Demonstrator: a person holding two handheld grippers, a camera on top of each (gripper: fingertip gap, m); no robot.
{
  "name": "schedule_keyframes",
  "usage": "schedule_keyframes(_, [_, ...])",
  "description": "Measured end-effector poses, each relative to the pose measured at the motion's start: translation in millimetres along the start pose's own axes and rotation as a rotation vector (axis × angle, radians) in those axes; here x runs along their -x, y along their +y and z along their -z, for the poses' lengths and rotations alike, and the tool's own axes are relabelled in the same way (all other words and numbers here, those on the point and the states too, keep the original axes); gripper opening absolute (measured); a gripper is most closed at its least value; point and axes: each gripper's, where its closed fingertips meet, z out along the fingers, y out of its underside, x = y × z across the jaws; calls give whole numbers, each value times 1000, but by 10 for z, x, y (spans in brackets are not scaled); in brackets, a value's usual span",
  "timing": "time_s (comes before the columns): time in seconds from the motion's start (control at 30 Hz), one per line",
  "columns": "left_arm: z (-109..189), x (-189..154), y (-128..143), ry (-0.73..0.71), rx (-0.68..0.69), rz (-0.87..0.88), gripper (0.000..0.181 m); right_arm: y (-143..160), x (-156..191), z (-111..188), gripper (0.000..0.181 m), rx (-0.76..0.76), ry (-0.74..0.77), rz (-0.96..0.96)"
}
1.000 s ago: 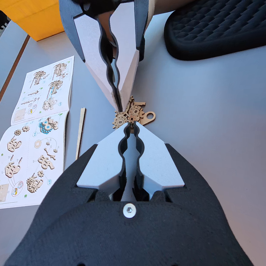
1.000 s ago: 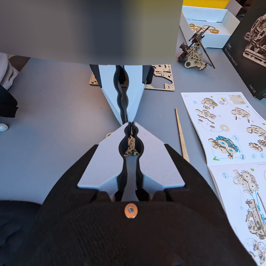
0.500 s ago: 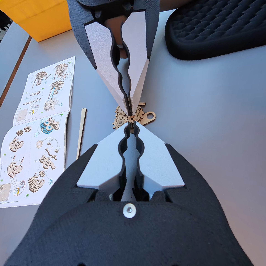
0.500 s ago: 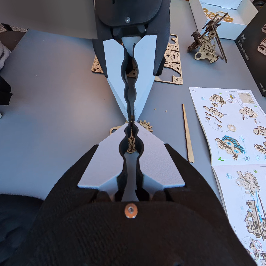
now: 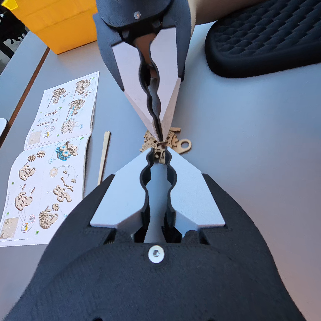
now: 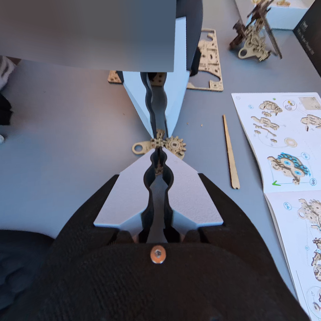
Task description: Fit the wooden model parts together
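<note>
Grey table (image 5: 243, 139) | left claw (image 5: 159, 150) clamps gear assembly (image 5: 184, 146) | right claw (image 6: 158, 149) pinches small gear (image 6: 157, 142)

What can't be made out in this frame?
- Joint where the small part meets the gear assembly: both views, hidden by the claw tips.
- Finished model: right wrist view, blurred, cut by the top edge.
- Parts sheet: right wrist view, partly behind the left claw.

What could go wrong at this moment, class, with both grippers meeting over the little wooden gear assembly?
1. The right gripper pinches a tiny wooden part at its very tips; a slight slip could drop it.
2. The left gripper holds the gear assembly by a narrow edge, so pressing may twist it.
3. The thin teeth might snap under force.
</note>
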Motion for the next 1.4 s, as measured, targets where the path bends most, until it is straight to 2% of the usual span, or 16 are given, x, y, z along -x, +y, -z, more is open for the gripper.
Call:
schedule_keyframes(0.13, [11, 18, -30, -10, -23, -5, 3, -126, 24, 33, 0, -74, -20, -23])
schedule_keyframes(0.3, [16, 15, -14, -8, -16, -9, 2, -118, 20, 52, 0, -73, -16, -25])
schedule_keyframes(0.47, [132, 149, -32, -47, -44, 39, 1, -102, 367, 89, 9, -82, -135, 22])
schedule_keyframes(0.63, [181, 180, -36, -58, -44, 28, 1, -25, 549, 12, 14, -4, -188, 74])
schedule_keyframes(0.77, [182, 164, -40, -60, -36, 7, 1, 102, 524, -75, 15, 82, -164, 73])
schedule_keyframes(0.93, [201, 170, -56, -63, -40, 2, 0, 74, 515, -74, 8, 72, -166, 43])
schedule_keyframes(1.07, [228, 154, -64, -38, -44, 22, 6, -95, 387, 15, 7, -3, -83, 61])
schedule_keyframes(1.17, [229, 87, -69, 29, -53, 76, 11, -142, 148, 74, 6, -13, 78, 123])
schedule_keyframes(1.27, [201, 44, -46, 70, -45, 116, 11, -181, 155, 62, 6, -32, 102, 218])
schedule_keyframes(1.4, [148, -13, 31, 113, 0, 146, 8, -131, 27, 39, 6, 3, 133, 171])
